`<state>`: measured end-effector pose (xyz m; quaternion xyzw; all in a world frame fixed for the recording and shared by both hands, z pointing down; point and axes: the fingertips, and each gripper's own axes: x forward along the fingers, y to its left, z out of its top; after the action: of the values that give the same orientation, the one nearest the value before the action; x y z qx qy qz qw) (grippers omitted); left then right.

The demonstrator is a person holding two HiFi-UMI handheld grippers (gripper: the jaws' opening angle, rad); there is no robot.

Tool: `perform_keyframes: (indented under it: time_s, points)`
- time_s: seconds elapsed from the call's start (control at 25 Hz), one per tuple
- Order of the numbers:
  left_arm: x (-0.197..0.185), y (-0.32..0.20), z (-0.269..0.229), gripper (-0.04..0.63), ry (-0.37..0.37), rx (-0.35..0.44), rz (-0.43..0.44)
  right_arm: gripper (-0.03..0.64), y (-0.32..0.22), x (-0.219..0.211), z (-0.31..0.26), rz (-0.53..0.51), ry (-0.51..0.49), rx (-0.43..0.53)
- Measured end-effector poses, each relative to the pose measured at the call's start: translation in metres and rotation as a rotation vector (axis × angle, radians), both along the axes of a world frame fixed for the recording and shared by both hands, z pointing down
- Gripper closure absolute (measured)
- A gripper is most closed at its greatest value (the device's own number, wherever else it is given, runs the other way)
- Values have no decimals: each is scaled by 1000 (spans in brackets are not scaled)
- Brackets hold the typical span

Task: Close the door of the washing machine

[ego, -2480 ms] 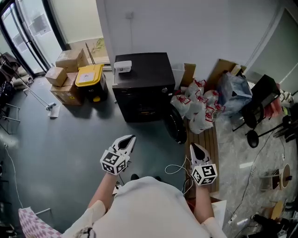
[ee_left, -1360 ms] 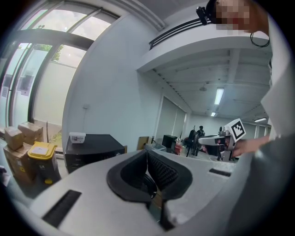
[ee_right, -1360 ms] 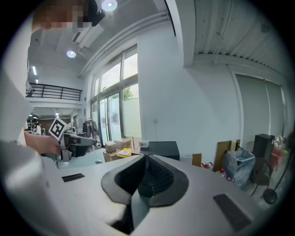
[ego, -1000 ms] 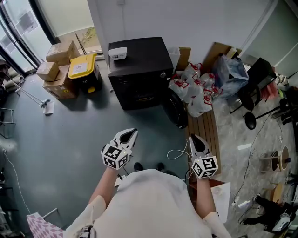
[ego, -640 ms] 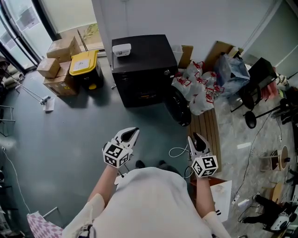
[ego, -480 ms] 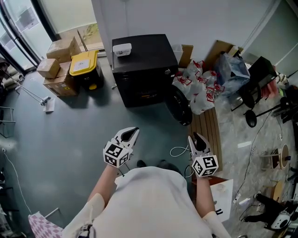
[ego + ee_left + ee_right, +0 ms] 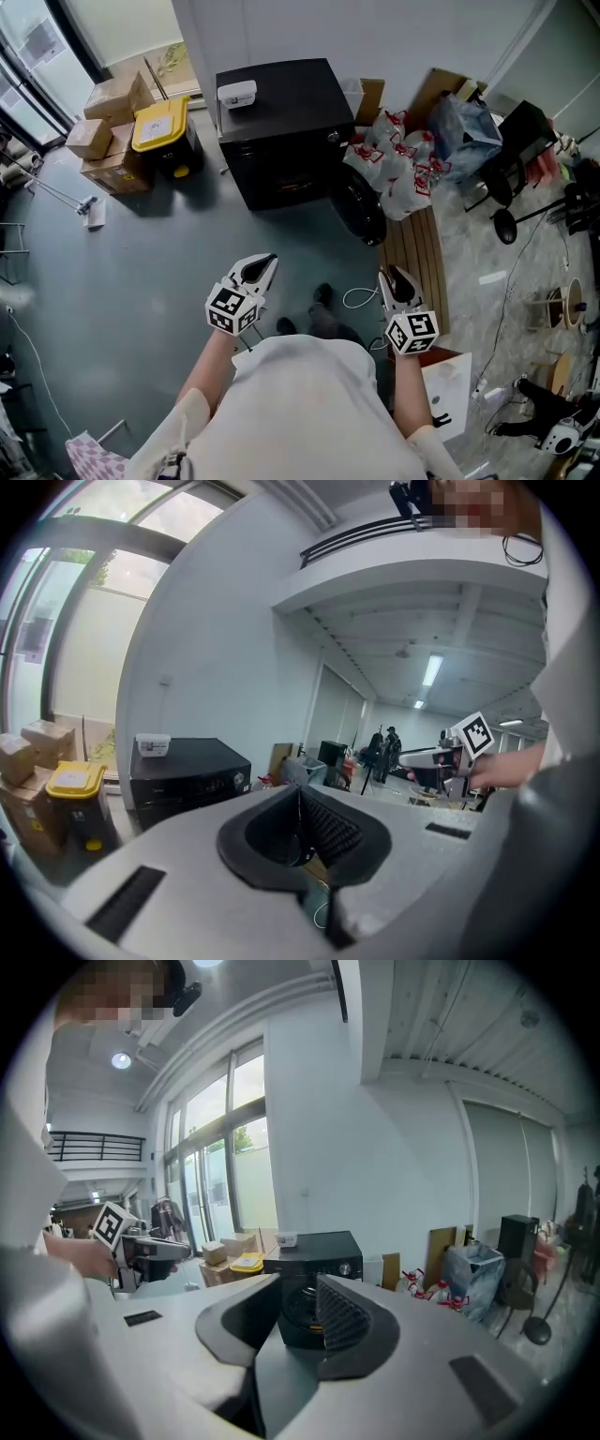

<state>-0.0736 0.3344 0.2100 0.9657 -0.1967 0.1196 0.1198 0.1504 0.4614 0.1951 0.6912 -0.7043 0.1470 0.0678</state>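
The black washing machine (image 7: 281, 112) stands against the white wall, and its round door (image 7: 361, 211) hangs open at the front right corner. Both grippers are held in the air well short of it, above the grey floor. My left gripper (image 7: 258, 267) points at the machine (image 7: 187, 771); its pads meet and hold nothing (image 7: 300, 803). My right gripper (image 7: 394, 281) is open and has just been opening, with nothing between its jaws (image 7: 300, 1288). Through that gap I see the machine's front and drum opening (image 7: 302, 1305).
A small white box (image 7: 236, 93) lies on top of the machine. A yellow-lidded bin (image 7: 159, 127) and cardboard boxes (image 7: 103, 112) stand to its left. Plastic bags (image 7: 398, 178), a slatted wooden board (image 7: 417, 262) and a white cable (image 7: 356, 300) are on its right.
The person has stepped toward the machine, which looks slightly larger; a shoe now shows ahead of the body. Both grippers hold about the same places in the head view.
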Motion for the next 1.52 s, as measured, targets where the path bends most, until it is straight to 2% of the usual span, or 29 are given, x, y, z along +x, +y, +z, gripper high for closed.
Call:
perform_keyframes:
  time_s: [0.36,0.84,1.16,1.52]
  points:
    - [50,-35,18,583,-43,-28,-7,483,-45,51,34,-14,-39,-43]
    - [171,-110,66,583,-107,-104,34,483,-126,152,101,-55,-100,-162]
    - [248,-134,112,583,-160,-138,92,483,-141,215,166,-57,-130,-261]
    - [301,-153,194,583,-238,-163,202,483,-152,253,259,-41,-139,-414]
